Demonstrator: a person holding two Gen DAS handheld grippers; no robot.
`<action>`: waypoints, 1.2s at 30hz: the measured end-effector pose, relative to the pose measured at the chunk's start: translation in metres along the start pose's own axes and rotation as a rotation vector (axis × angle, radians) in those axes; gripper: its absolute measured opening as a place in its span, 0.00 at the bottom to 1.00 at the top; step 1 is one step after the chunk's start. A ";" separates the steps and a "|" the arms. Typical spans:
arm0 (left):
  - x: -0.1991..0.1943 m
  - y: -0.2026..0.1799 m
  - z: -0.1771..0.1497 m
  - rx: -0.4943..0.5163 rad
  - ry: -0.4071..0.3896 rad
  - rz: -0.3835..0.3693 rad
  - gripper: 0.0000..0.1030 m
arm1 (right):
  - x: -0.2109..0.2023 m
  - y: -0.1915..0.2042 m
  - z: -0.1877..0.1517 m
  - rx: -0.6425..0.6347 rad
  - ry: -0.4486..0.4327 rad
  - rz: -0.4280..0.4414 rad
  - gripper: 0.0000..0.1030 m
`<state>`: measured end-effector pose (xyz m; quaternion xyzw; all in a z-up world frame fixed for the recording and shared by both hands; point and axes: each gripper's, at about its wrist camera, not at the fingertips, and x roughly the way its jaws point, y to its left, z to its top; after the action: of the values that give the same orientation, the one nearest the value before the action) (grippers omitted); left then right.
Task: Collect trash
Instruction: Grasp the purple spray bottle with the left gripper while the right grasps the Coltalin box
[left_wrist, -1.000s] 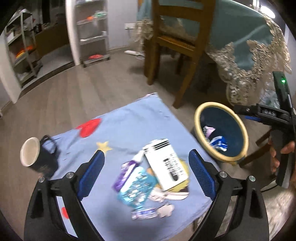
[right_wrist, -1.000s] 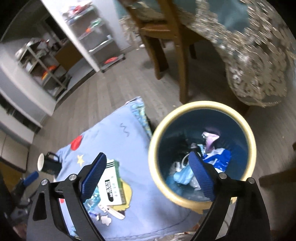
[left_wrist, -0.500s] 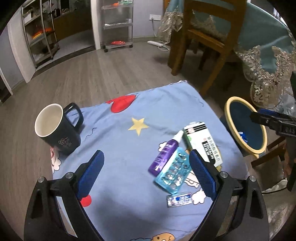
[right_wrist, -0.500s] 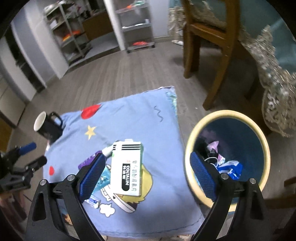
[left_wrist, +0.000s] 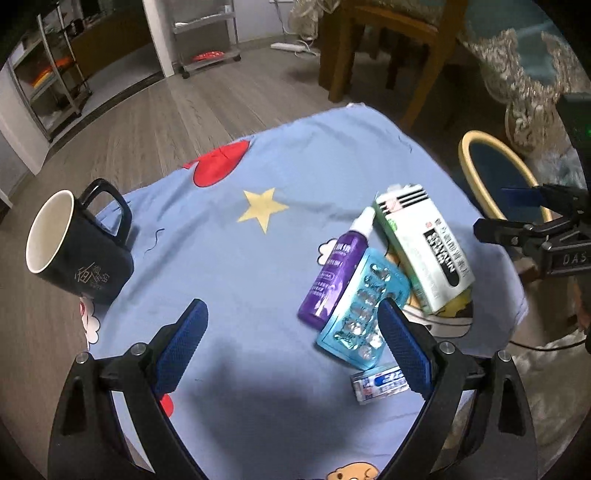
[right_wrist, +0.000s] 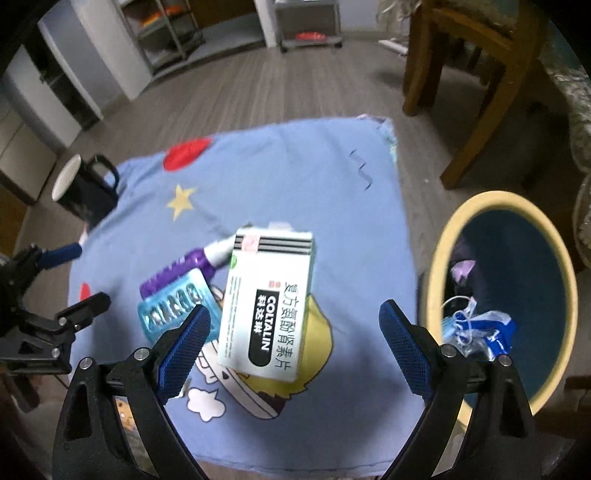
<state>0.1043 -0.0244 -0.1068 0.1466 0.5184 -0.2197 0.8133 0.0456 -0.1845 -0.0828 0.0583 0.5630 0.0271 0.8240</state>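
A white and green medicine box (right_wrist: 267, 302) lies on a blue cartoon cloth (right_wrist: 280, 184), also in the left wrist view (left_wrist: 424, 251). Beside it lie a purple bottle (left_wrist: 334, 275), a blue blister pack (left_wrist: 364, 308) and a small blue-and-white packet (left_wrist: 380, 382). A yellow-rimmed blue bin (right_wrist: 517, 295) with trash inside stands right of the cloth. My left gripper (left_wrist: 291, 347) is open and empty above the cloth's near side. My right gripper (right_wrist: 295, 343) is open and empty, above the box.
A black mug (left_wrist: 74, 240) stands at the cloth's left edge. A wooden chair (left_wrist: 388, 48) and a table with a lace-edged cloth (left_wrist: 524, 74) stand behind. Metal shelves (left_wrist: 55, 74) line the far wall. The floor is grey wood.
Both grippers have swung left, from the bin towards the cloth, and come lower and closer to the items. Nothing was picked up.
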 end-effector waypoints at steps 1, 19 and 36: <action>0.001 0.002 0.000 -0.009 0.003 0.001 0.89 | 0.006 0.003 0.000 -0.009 0.012 0.004 0.90; 0.020 0.011 -0.007 -0.067 0.061 -0.046 0.89 | 0.075 0.011 -0.003 0.082 0.144 -0.053 0.71; 0.078 -0.024 0.026 0.092 0.101 0.014 0.77 | 0.062 -0.018 -0.008 0.189 0.158 -0.022 0.71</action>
<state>0.1405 -0.0731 -0.1672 0.1984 0.5471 -0.2298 0.7801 0.0608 -0.1947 -0.1455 0.1270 0.6268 -0.0306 0.7681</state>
